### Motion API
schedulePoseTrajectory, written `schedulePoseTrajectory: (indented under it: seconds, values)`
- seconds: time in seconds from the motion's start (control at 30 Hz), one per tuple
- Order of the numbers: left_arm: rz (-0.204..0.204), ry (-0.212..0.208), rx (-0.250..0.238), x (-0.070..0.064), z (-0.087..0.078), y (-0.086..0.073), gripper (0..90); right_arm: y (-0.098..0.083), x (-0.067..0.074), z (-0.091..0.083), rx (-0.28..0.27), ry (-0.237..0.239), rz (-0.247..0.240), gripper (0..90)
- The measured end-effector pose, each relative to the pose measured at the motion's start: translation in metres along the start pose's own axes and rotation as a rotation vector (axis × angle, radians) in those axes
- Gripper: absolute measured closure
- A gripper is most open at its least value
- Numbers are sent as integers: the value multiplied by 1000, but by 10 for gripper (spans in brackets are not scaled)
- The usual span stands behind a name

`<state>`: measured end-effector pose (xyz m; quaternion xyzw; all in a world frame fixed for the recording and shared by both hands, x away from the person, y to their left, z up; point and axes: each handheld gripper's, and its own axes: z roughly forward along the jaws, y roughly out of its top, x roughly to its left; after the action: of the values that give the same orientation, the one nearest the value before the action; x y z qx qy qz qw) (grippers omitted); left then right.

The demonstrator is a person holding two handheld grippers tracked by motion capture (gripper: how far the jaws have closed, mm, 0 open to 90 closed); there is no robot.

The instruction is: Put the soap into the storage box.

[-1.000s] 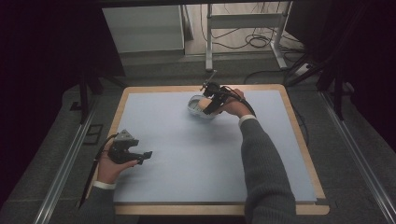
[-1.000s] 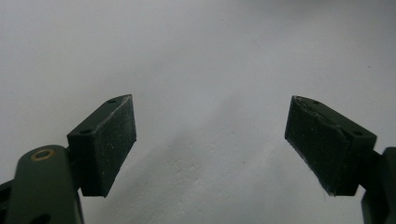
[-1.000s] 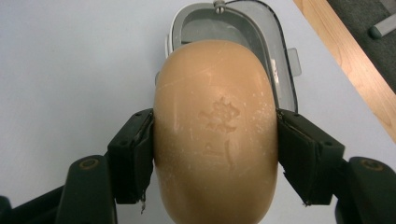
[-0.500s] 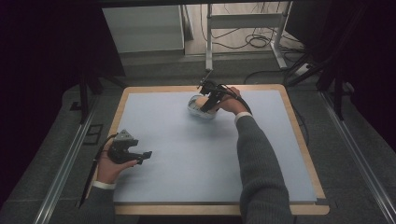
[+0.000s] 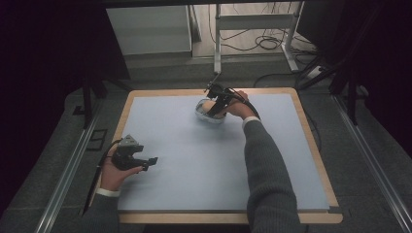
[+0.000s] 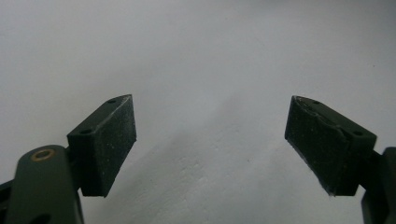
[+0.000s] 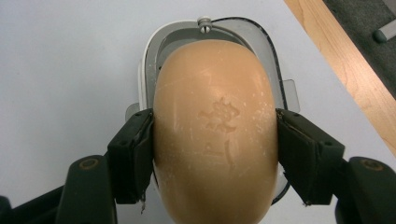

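Near the tabletop's (image 5: 291,160) front left corner, the person's left hand (image 5: 112,174) is resting on the pale blue surface and holding the left gripper (image 5: 151,162), which is pointing level toward the right edge. Its cable is trailing off past the left edge. In the left gripper view the two black pads (image 6: 105,142) are standing wide apart, with bare tabletop between them and nothing touching either one.

Farther in, a grey sleeve (image 5: 268,170) is reaching from the front edge across the middle of the tabletop toward the back edge. At its end the right hand (image 5: 239,108) is holding the right gripper (image 5: 210,110), which is tilting down toward the surface close to the middle of the back edge.

In the right gripper view the right gripper (image 7: 215,149) is clamping a tan oval bar of soap (image 7: 214,126), with one pad (image 7: 133,154) pressing on each long side. A stamped mark is showing on the top face of the soap, along with pale scuffs and crumbs. The soap is sitting over a soap dish (image 7: 149,51) of white and clear grey plastic, whose rim is showing around the far end of the bar; whether the bar is resting in the dish or is raised just above it I cannot tell. The dish is standing on the blue surface, a little inside the wooden border (image 7: 336,65) that is running along the back edge.
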<state>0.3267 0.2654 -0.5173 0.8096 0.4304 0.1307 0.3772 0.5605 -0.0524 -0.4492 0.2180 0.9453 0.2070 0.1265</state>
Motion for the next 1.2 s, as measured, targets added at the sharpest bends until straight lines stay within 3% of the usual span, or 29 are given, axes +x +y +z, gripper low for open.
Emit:
schedulePoseTrajectory:
  seconds: [0.43, 0.47, 0.67, 0.8, 0.97, 1.2]
  values:
    - [0, 2, 1, 1, 0, 0, 168, -1, 3, 9, 5, 10, 3, 318]
    - [0, 2, 1, 1, 0, 0, 168, -1, 4, 6, -29, 21, 19, 310]
    - [4, 0, 3, 0, 0, 0, 168, 0, 7, -2, -51, 7, 16, 298]
    - [6, -3, 3, -1, 1, 1, 169, -2, 8, -12, -96, -8, 51, 297]
    - [11, -3, 7, -2, 2, 1, 168, -9, 10, -27, -144, -6, 77, 295]
    - [17, 3, 16, -2, 3, 1, 168, -24, 15, -44, -170, -17, 93, 277]
